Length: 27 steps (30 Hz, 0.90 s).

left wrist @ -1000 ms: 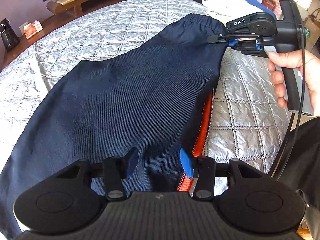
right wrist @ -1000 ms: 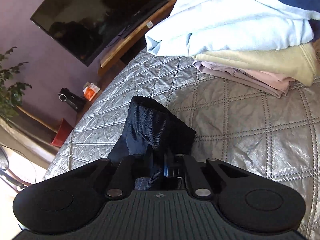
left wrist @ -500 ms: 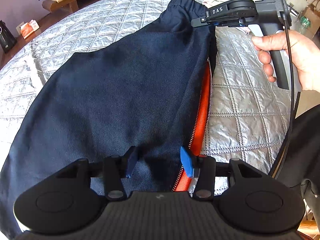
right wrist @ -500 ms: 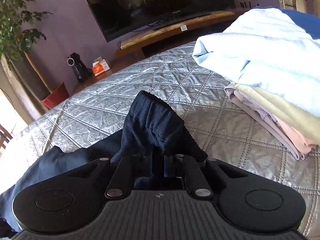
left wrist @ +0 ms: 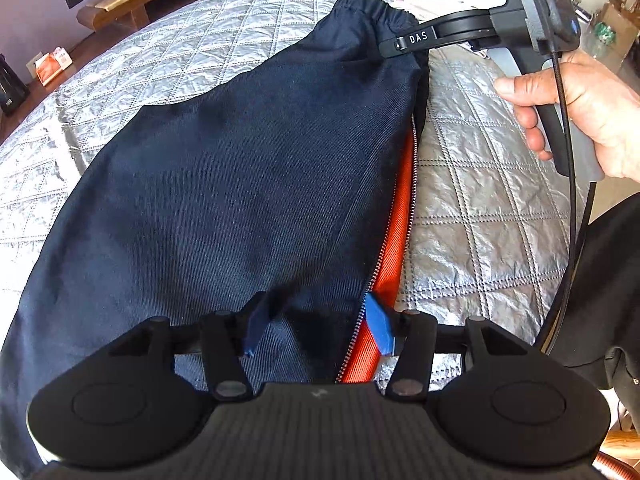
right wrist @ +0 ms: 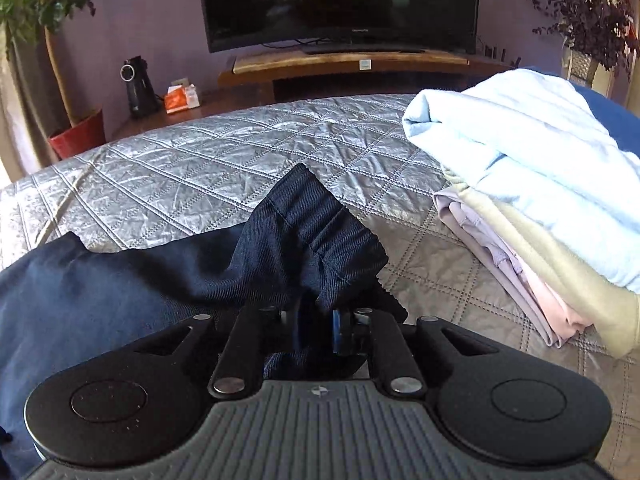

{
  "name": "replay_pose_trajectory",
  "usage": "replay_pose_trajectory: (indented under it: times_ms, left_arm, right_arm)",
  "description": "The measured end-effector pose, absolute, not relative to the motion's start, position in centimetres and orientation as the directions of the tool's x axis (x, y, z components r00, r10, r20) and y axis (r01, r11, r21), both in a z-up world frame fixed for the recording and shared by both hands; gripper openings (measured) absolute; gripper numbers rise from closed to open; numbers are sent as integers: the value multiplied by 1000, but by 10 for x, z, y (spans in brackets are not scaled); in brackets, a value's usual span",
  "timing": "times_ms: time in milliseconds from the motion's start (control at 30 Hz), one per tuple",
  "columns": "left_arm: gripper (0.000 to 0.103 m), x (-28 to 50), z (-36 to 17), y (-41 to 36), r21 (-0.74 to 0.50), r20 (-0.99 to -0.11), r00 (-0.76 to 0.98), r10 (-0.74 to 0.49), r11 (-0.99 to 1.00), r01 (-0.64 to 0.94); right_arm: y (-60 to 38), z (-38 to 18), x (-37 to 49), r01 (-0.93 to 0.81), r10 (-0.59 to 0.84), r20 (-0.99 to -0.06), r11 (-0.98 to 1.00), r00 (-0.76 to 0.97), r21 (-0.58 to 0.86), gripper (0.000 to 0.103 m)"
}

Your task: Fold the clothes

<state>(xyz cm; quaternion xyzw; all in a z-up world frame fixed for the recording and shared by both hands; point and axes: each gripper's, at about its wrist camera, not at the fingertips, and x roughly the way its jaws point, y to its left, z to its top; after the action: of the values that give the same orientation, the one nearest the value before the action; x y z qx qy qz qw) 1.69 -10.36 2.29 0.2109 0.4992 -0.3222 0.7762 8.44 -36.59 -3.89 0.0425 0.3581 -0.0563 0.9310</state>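
I've got the dark navy twill jacket with the orange lining (left wrist: 224, 184) spread across the silver quilted bedspread (left wrist: 472, 216), and my left tongs (left wrist: 316, 326) point steeply down over its near edge, right by the zipper (left wrist: 400, 216) where the orange lining shows. Those left tongs are opening as I speak: the blue pads stand apart with navy cloth lying between them, and I see neither pad pressing on it. Over at the far end, my right tongs (right wrist: 316, 326) have the gathered elastic hem (right wrist: 320, 224) of the jacket bunched up between them; they're opening too, yet the fabric sits snug in the narrow gap and stands lifted off the bed, so I read that as a grip. From the left camera I can see the right tongs (left wrist: 390, 45) side on, black with white lettering, at the corner of the hem, with the person's hand (left wrist: 576, 116) wrapped round the handle and a black cable (left wrist: 570, 184) trailing down. Just to the right of the hem sits a stack of folded clothes (right wrist: 532, 184), pale blue on top, cream and pink beneath, resting on the bedspread near the jacket but not touching it. Beyond the bed, a dark television (right wrist: 340, 0) stands on a wooden stand (right wrist: 352, 65).
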Motion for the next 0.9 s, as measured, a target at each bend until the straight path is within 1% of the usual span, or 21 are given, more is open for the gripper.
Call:
replay_pose_trajectory:
  times_ms: [33,67,100,133,167,233,333,400,433,467,567,633,700,733,767,833,900]
  left_arm:
    - [48,17,23,-104,5,-911,293,-290,704,711]
    - [48,17,23,-104,6,-911,293,-289,703,711]
    - [48,17,23,-104,6,-911,293,-289,703,712]
    - [48,17,23,-104,6,-911,293,-289,702,712]
    - [48,17,23,-104,6,-911,293,-289,702,712]
    - [48,17,23,-104,7,-911,293,-289,701,713]
    - [49,17,23,-104,8,-912,293,-288,701,713]
    - [49,17,24,-103,8,-911,293,-289,700,714]
    - [49,16,24,-103,8,-911,293,-289,700,715]
    - [49,16,24,-103,8,-911,293,-289,699,715]
    - [49,16,24,-104,8,-911,293,-290,699,715]
    - [49,16,24,-104,8,-911,293,-290,699,715]
    - [49,16,24,-103,8,-911,293,-291,698,716]
    - [49,16,24,-103,8,-911,294,-291,698,716]
    - [49,16,23,-103,8,-910,294,-291,697,717]
    - [49,16,23,-102,8,-910,294,-292,696,718]
    - [50,15,23,-102,9,-910,294,-292,696,718]
  right_arm:
    - [-362,-38,83,119,-80,-667,993,740,13,31]
    - [-359,-37,82,113,-97,-664,993,741,-19,60]
    - [-356,-37,81,114,-123,-661,992,740,-56,78]
    - [-356,-38,81,117,-141,-661,990,737,-81,91]
    - [-357,-39,81,121,-153,-663,988,733,-95,79]
    - [-363,-42,82,140,-159,-672,987,723,-82,66]
    - [-377,-45,83,183,-123,-684,983,719,15,64]
    - [-387,-44,80,221,-104,-676,971,730,88,62]
    - [-392,-44,79,245,-98,-670,961,736,130,64]
    - [-398,-44,77,271,-94,-663,948,742,169,69]
    - [-416,-50,77,328,-76,-663,907,744,265,72]
    - [-418,-56,80,325,-52,-670,900,741,290,74]
    - [-412,-57,84,304,-59,-672,918,738,254,71]
    - [-409,-57,84,295,-57,-674,924,736,244,59]
    - [-407,-56,84,288,-50,-677,926,734,243,51]
    - [-404,-56,84,281,-38,-680,926,732,251,51]
    - [-411,-57,83,301,-13,-673,901,740,313,52]
